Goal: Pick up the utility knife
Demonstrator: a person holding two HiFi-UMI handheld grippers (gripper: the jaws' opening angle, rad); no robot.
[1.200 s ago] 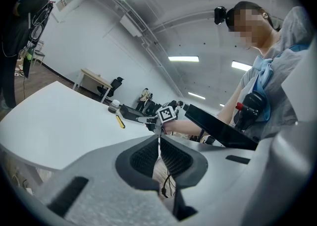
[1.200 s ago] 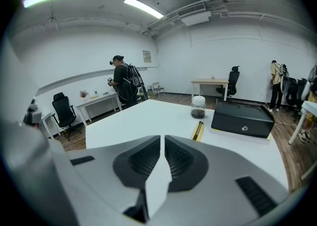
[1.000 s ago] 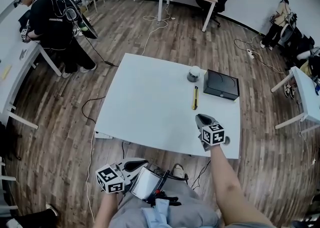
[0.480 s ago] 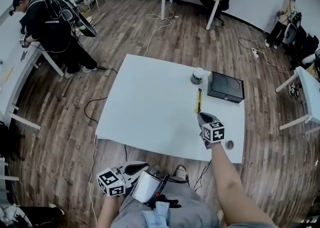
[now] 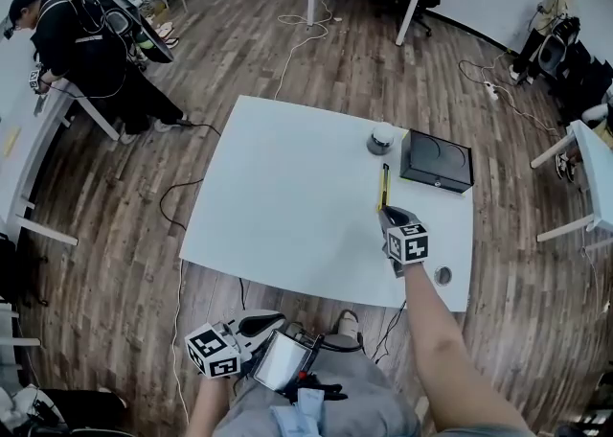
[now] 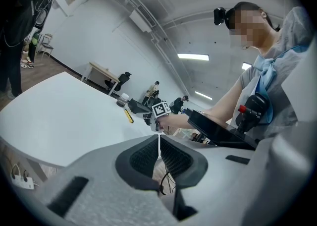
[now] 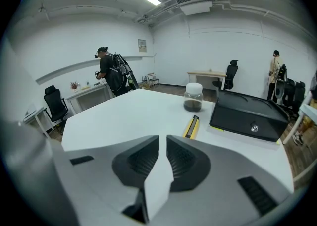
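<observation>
**Item 1: your right gripper** (image 5: 385, 216). The jaws are closed pad to pad, with only a thin slit between them and nothing held. It is stretched out over the worktop (image 5: 287, 195) and tilted down toward it.

**Item 2: utility knife** (image 5: 384, 186). It is yellow and black, lying flat on the worktop just ahead of your right jaws. It points lengthwise away from them and is not between them. In the right gripper view the knife (image 7: 191, 127) sits a little right of the jaw line. From your left jaws it is well ahead, out across the worktop.

**Item 3: jar** (image 5: 381, 138). It has a clear body, dark contents and a pale lid, and it stands upright. It is beyond the far end of the knife as seen from your right jaws, and near the knife but not touching it.

**Item 4: black box** (image 5: 437, 161). It is low and flat with its lid closed. It lies ahead and to the right of your right jaws, just beside the knife and the jar.

**Item 5: your left gripper** (image 5: 268, 318). The jaws are closed together and hold nothing. It is held low by your lap, short of the worktop's near edge and roughly level. Your right gripper (image 6: 148, 116) shows well ahead of these jaws.

**Item 6: other persons**. One stands at a desk far to the left of both jaws (image 5: 81, 42). Another is at the room's far right (image 5: 554, 18).
</observation>
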